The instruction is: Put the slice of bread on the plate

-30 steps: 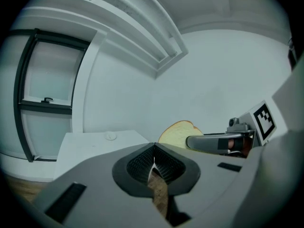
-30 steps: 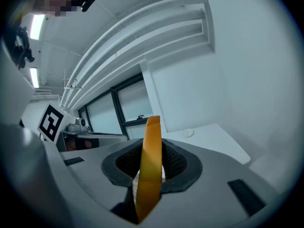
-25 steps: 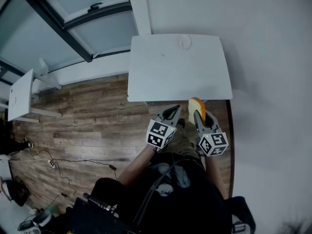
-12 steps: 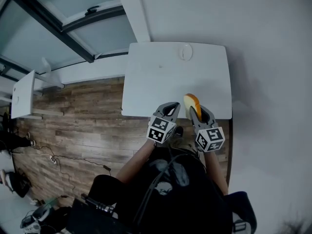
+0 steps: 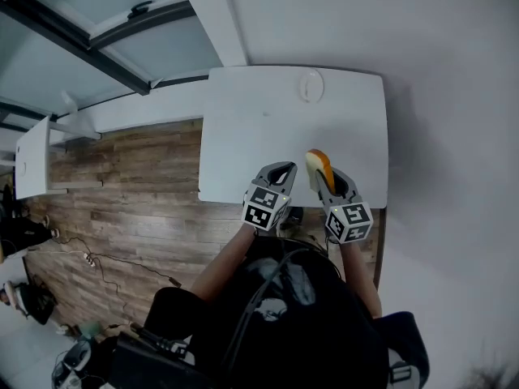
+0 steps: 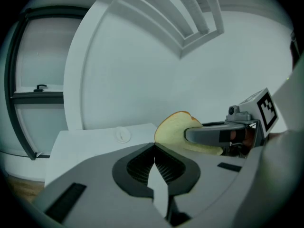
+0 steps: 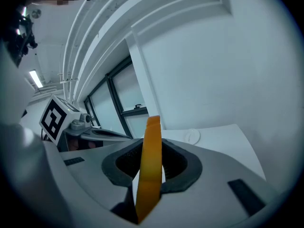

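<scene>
The slice of bread (image 5: 318, 161), with an orange-brown crust, stands on edge between the jaws of my right gripper (image 5: 323, 177), which is shut on it above the near edge of the white table (image 5: 251, 128). The right gripper view shows the crust (image 7: 152, 127) edge-on, pinched between the pads. From the left gripper view the slice's pale face (image 6: 172, 129) shows, held by the right gripper (image 6: 209, 135). My left gripper (image 5: 280, 171) hangs beside it to the left, its jaws (image 6: 153, 148) shut with nothing in them. A small round white disc (image 5: 310, 86) lies at the table's far edge.
The table stands against a white wall, beside a dark-framed window (image 5: 97, 31). Wooden floor (image 5: 122, 177) lies to the left, with a second small white table (image 5: 28, 156) and cables (image 5: 89, 262) further left.
Both grippers have moved forward from in front of the table to over its near edge. The bread has stayed in the right gripper.
</scene>
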Tool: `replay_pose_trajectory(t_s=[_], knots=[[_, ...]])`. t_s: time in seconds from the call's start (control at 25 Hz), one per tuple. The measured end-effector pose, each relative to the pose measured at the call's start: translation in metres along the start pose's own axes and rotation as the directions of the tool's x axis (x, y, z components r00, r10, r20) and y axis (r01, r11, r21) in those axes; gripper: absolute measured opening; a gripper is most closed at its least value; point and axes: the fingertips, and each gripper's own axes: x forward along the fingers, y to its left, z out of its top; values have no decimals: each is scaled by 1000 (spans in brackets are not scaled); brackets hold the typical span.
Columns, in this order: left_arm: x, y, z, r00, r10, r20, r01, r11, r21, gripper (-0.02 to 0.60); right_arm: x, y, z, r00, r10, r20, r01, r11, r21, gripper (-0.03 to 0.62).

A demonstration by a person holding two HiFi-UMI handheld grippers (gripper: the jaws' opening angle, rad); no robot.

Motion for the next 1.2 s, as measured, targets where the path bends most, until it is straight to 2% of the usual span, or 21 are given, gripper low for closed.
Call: replay_pose_trajectory(t_s=[0.44, 0.64, 0.76, 0.84, 0.96, 1.08, 1.2], knots=[[64, 84, 31, 998, -57, -38, 58, 998, 20, 6, 97, -49, 34, 995, -95, -14, 94, 992, -84, 97], [109, 110, 31, 997, -34, -76, 34, 999, 1, 6, 158, -84, 24, 994, -73, -80, 58, 983, -177, 97], [139, 125, 34, 996, -15, -85, 13, 1000, -26, 6, 194, -119, 29, 989, -103, -102, 74, 964, -254, 97], [158, 131, 31, 996, -3, -89, 0, 999, -36, 6, 216, -137, 27, 983, -132, -124, 78, 926, -368, 97], [184, 141, 18, 995, 27, -100, -29, 999, -22, 6, 251, -159, 19, 974, -166, -153, 51, 823, -566, 97], [203, 152, 6, 990, 49, -133, -54, 998, -33, 6, 284, -180, 10, 958, -207, -197, 17, 728, -685, 97], [210, 164, -5, 986, 65, -155, -75, 995, -58, 6, 317, -199, -4, 934, -279, -225, -20, 586, -810, 97]])
